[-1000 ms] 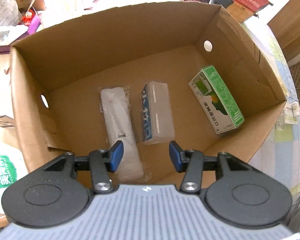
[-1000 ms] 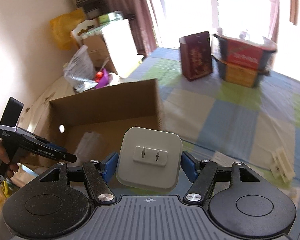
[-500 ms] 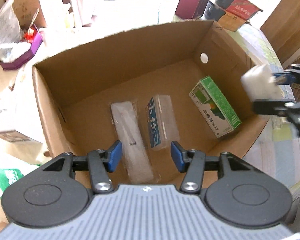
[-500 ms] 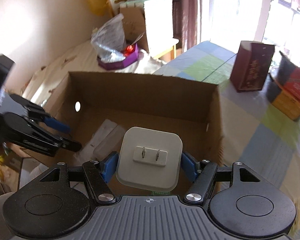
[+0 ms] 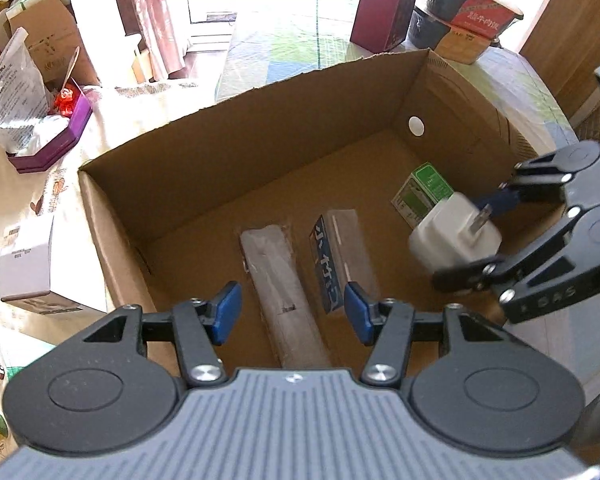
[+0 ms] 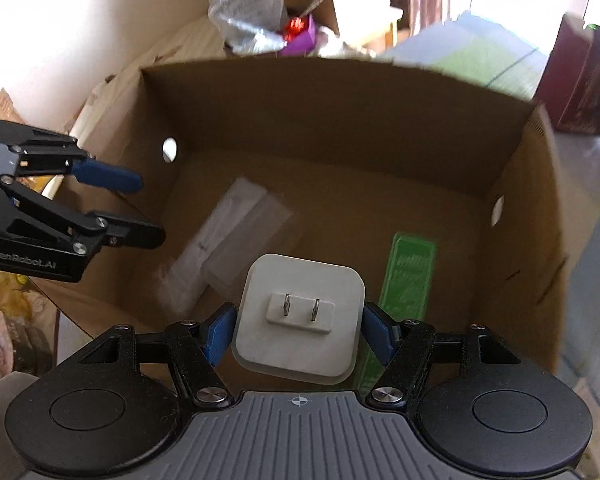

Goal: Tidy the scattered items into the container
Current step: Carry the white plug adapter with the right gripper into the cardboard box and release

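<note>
My right gripper (image 6: pixel 298 334) clenches the white square plug adapter (image 6: pixel 300 316) above the brown cardboard box (image 6: pixel 340 92); releasing risks striking the green carton (image 6: pixel 410 276) beneath. Left gripper (image 5: pixel 291 316) gapes empty.

A lived-in home room is showing here: curtains (image 5: pixel 148 12) are hanging at twelve o'clock by a bright window, and a checked tablecloth (image 5: pixel 284 48) is covering the table beneath gift boxes (image 5: pixel 384 8).
</note>
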### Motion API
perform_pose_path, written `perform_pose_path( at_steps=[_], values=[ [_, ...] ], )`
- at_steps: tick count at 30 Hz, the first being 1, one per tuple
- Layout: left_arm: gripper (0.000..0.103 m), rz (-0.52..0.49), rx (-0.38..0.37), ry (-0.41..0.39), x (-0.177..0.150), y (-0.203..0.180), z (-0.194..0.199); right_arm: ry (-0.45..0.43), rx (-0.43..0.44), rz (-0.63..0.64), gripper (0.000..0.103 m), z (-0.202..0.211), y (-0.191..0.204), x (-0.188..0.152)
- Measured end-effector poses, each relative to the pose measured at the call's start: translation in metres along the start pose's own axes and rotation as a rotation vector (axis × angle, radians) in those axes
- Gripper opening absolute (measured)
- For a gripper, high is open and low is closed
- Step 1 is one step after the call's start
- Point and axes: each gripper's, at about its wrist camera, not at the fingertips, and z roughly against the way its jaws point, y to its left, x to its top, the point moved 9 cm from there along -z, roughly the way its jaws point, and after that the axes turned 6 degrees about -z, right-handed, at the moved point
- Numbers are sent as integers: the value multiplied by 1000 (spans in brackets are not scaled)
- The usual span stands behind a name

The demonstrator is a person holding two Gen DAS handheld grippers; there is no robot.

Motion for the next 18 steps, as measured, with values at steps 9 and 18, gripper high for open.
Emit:
perform_pose_path(
  at_steps=[9,18],
  values=[
    [55,-15,9,18,-3,-2,-10,76,14,-4,70,-21,0,-5],
    [59,-30,33,15,-4,-4,-6,57,22,9,71,-3,4,-8]
  ],
)
